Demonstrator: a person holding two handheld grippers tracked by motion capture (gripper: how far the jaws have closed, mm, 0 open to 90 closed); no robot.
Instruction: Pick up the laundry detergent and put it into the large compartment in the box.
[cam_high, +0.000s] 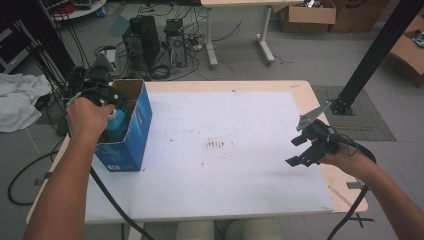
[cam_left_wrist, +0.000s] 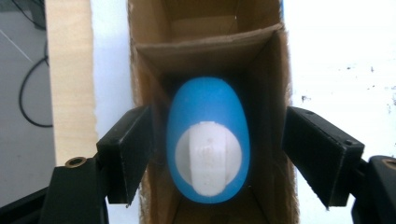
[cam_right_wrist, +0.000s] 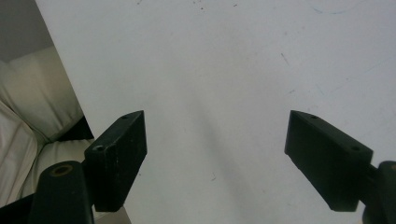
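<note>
Blue bottle (cam_left_wrist: 208, 140) stands upright in a compartment of the cardboard box (cam_high: 127, 132) at the worktop's (cam_high: 225, 170) left edge. Left claw (cam_left_wrist: 217, 154) hangs spread above it, pads clear. Right claw (cam_right_wrist: 217, 158) gapes wide, empty, over bare worktop.

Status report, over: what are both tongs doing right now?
Left tongs open above blue bottle in box. Right tongs open, empty, over table. Nothing in the way.
</note>
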